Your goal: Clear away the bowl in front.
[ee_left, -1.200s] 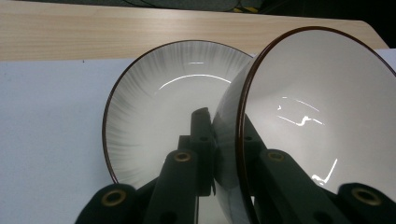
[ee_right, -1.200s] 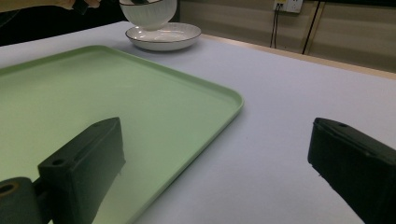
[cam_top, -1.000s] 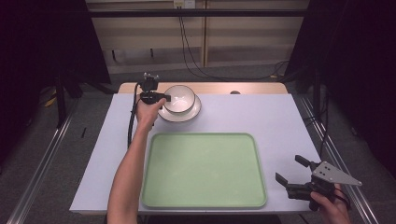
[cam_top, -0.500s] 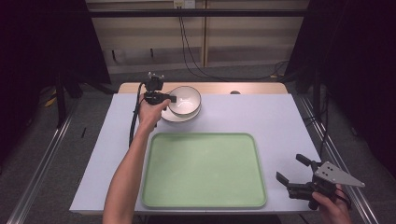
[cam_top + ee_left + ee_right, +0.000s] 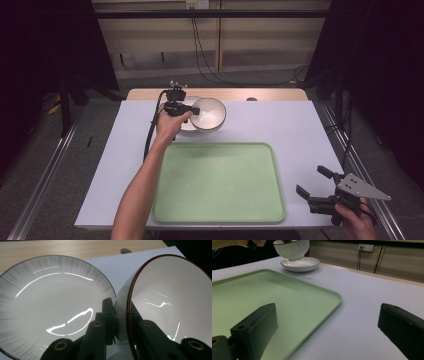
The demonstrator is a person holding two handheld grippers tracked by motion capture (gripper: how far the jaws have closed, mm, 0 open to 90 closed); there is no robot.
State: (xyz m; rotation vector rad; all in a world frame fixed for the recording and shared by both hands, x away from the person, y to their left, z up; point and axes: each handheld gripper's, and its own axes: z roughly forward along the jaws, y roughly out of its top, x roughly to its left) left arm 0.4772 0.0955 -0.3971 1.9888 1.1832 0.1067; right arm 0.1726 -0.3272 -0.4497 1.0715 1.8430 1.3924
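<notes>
Dark room; wood-panelled wall at the far side with cables hanging down. White-topped table [image 5: 300, 130] with a strip of bare wood along its far edge.

Large pale green plastic tray [image 5: 218, 182], rounded corners, lies flat at the near middle of the table. Nothing in it.

Far left of centre: shallow white ceramic plate with a dark rim and faint grey streaks [image 5: 50, 305] rests on the table beyond the tray's far edge. Its well holds nothing.

White ceramic bowl with a thin brown rim [image 5: 209, 114] is lifted clear of that plate and tilted. In the right gripper view the bowl [image 5: 292, 248] hangs above the plate [image 5: 300, 265] with a gap between them. Bowl interior bare, glossy.

Left gripper [image 5: 192, 110] pinches the bowl's wall at the rim: in the left gripper view one black jaw sits outside the wall and the other inside, pads pressed on the ceramic. The bowl sits just right of the plate's centre in the high view.

Right gripper [image 5: 312, 182] at the near right corner, held just off the tray's right edge, jaws spread wide with nothing between them, pointing across the tray toward the far left.
</notes>
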